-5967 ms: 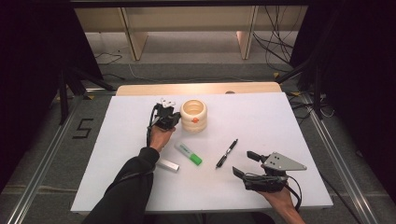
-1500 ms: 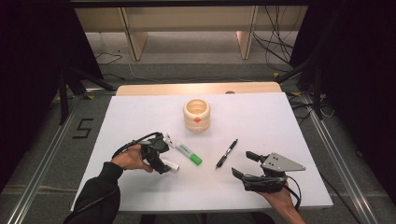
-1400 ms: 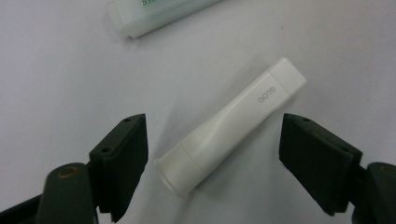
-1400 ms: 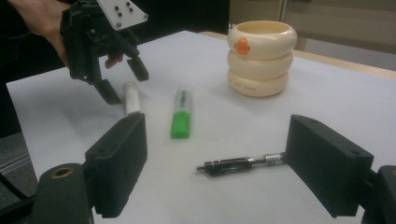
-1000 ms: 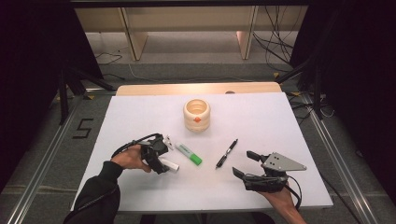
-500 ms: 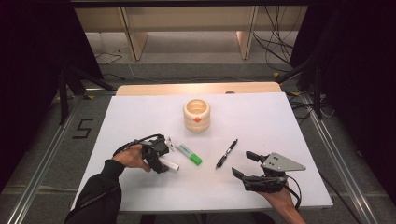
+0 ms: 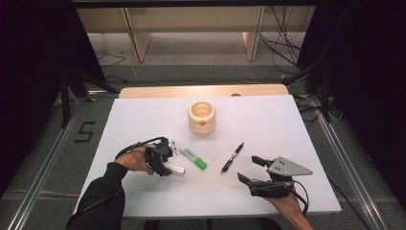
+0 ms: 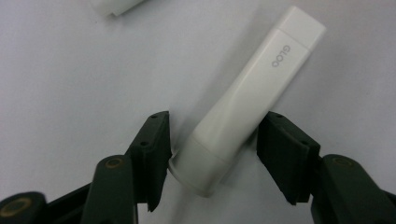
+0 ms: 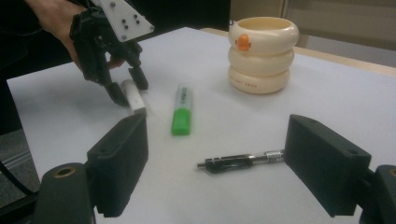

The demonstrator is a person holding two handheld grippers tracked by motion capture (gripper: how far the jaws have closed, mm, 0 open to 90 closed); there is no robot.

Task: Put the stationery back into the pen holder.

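Note:
A white glue stick (image 8: 252,98) lies on the white table (image 7: 287,124), slanted between the jaws of my left gripper (image 8: 212,149). Those jaws have just been closing around it; the pads stand right at its sides and it still rests flat. From above, the left gripper (image 7: 166,166) points down at the glue stick (image 7: 176,169) near the table's front left. In the right gripper view the left gripper (image 9: 126,91) straddles the glue stick (image 9: 133,99). My right gripper (image 7: 249,168) hovers open at the front right, nothing between its pads (image 9: 121,158).
A green-capped highlighter (image 7: 194,158) lies just right of the glue stick. A black pen (image 7: 233,157) lies in front of the right gripper. A cream ringed cup (image 7: 201,118) with an orange mark stands mid-table toward the back.
Six seconds ago the left hand was up beside the cup; it came down to the glue stick. Over the last second its jaws narrowed around the stick. The right hand kept still.

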